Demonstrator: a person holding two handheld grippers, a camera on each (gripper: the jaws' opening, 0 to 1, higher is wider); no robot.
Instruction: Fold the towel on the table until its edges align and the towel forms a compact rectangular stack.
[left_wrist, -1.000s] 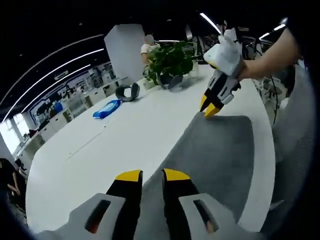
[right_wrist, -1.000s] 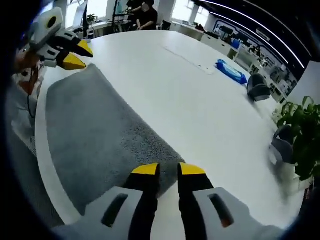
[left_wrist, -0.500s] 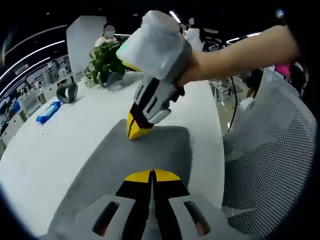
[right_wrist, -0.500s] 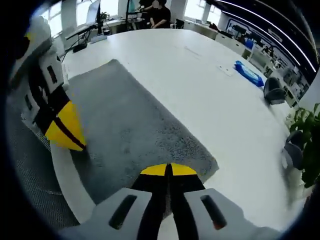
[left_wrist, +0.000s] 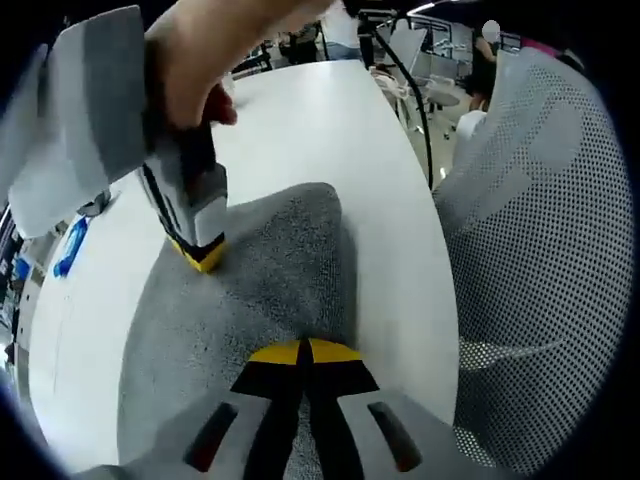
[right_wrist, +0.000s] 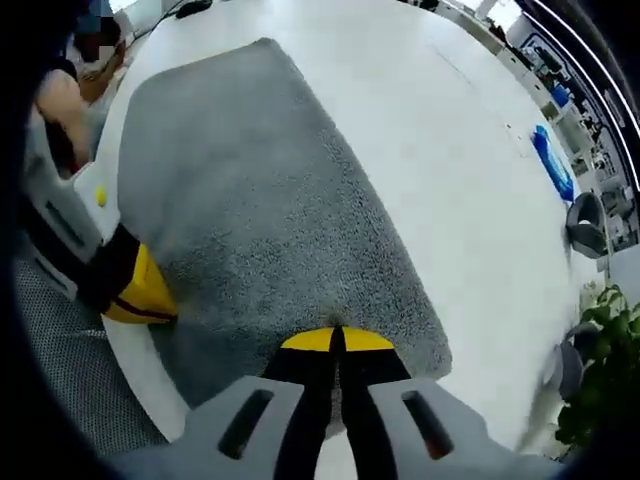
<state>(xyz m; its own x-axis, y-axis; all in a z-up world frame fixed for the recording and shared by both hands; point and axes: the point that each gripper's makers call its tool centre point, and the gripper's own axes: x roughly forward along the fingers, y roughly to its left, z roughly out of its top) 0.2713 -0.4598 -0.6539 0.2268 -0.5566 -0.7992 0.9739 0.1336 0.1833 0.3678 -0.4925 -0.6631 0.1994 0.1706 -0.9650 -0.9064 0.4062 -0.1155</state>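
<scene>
Both tongs, apart a second ago, now clenched on grey towel near edge: left tongs, right tongs. White table beneath. First fold likely starting.

Bare table beyond towel

The left gripper view is looking from close above the grey towel, facing along the table's near edge toward a mesh chair. The right gripper view is hovering close over the towel's opposite end, facing across the table. Both views are sharing the towel, and each is catching the other gripper at its side.
</scene>
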